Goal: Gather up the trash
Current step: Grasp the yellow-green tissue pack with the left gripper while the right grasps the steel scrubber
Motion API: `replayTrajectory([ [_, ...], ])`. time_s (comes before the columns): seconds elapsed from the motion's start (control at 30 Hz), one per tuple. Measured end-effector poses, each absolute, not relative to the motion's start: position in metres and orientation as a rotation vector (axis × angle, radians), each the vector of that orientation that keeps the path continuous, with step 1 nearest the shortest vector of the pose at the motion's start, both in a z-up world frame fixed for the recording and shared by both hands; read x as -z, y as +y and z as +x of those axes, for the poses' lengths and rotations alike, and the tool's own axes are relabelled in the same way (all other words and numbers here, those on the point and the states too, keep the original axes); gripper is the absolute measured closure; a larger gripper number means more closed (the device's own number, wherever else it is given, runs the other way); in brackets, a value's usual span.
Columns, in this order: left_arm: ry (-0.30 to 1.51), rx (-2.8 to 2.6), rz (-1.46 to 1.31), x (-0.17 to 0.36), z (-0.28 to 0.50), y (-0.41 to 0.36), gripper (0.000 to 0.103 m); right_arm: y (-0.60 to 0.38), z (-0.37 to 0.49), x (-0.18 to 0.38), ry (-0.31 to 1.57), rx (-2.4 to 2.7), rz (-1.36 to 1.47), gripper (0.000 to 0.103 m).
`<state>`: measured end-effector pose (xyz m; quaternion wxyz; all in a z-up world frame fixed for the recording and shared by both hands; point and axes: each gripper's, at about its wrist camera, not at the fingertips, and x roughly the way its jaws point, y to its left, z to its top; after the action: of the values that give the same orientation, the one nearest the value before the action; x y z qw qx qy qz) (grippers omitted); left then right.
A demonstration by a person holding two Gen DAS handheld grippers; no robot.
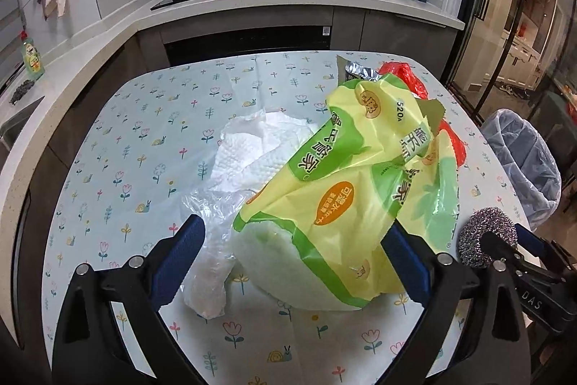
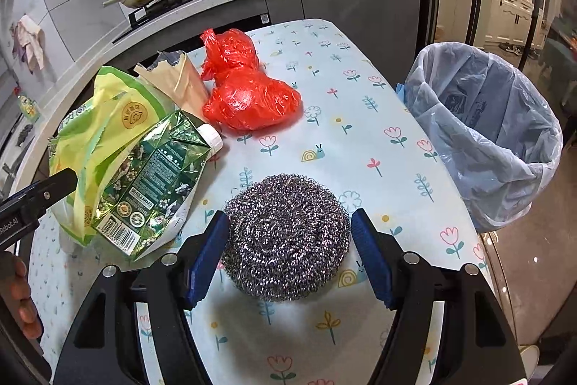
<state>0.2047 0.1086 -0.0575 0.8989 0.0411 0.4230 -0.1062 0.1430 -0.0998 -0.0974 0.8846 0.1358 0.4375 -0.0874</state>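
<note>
Where it lies crumpled, yellow-green wrapper (image 1: 346, 183) shows orange labels.

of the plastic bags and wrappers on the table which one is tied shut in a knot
The red plastic bag, lying farthest back on the table. Its neck is knotted, while the yellow-green wrapper and the green foil pouch beside it are torn open.

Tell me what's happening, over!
Left gripper open around yellow-green bag. Right gripper open around steel scrubber. Lined bin beside table, path clear.

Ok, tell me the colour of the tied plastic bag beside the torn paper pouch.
Red plastic bag; clearest in the right wrist view.
</note>
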Motion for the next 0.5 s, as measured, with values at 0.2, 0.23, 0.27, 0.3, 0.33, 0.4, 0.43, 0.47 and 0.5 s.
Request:
replayTrajectory([
  [0.2, 0.887, 0.239, 0.079, 0.059, 0.208, 0.105, 0.048, -0.098, 0.151, 0.100, 0.909, 0.175, 0.279, 0.031],
  [0.23, 0.885, 0.241, 0.079, 0.058, 0.207, 0.105, 0.053, -0.097, 0.151, 0.100, 0.910, 0.171, 0.278, 0.031],
  [0.27, 0.883, 0.241, 0.078, 0.057, 0.206, 0.105, 0.055, -0.097, 0.152, 0.101, 0.911, 0.168, 0.278, 0.031],
  [0.3, 0.875, 0.242, 0.076, 0.056, 0.205, 0.106, 0.059, -0.096, 0.152, 0.101, 0.910, 0.164, 0.281, 0.033],
  [0.33, 0.868, 0.240, 0.078, 0.053, 0.203, 0.105, 0.060, -0.096, 0.151, 0.101, 0.909, 0.157, 0.287, 0.037],
  [0.4, 0.847, 0.239, 0.082, 0.048, 0.199, 0.104, 0.061, -0.097, 0.150, 0.100, 0.906, 0.155, 0.292, 0.041],
  [0.43, 0.837, 0.236, 0.086, 0.045, 0.198, 0.103, 0.062, -0.097, 0.149, 0.098, 0.902, 0.154, 0.291, 0.044],
  [0.47, 0.829, 0.235, 0.089, 0.042, 0.197, 0.102, 0.063, -0.097, 0.148, 0.097, 0.902, 0.150, 0.290, 0.045],
  [0.5, 0.820, 0.232, 0.089, 0.039, 0.196, 0.101, 0.064, -0.097, 0.147, 0.097, 0.901, 0.146, 0.291, 0.047],
])
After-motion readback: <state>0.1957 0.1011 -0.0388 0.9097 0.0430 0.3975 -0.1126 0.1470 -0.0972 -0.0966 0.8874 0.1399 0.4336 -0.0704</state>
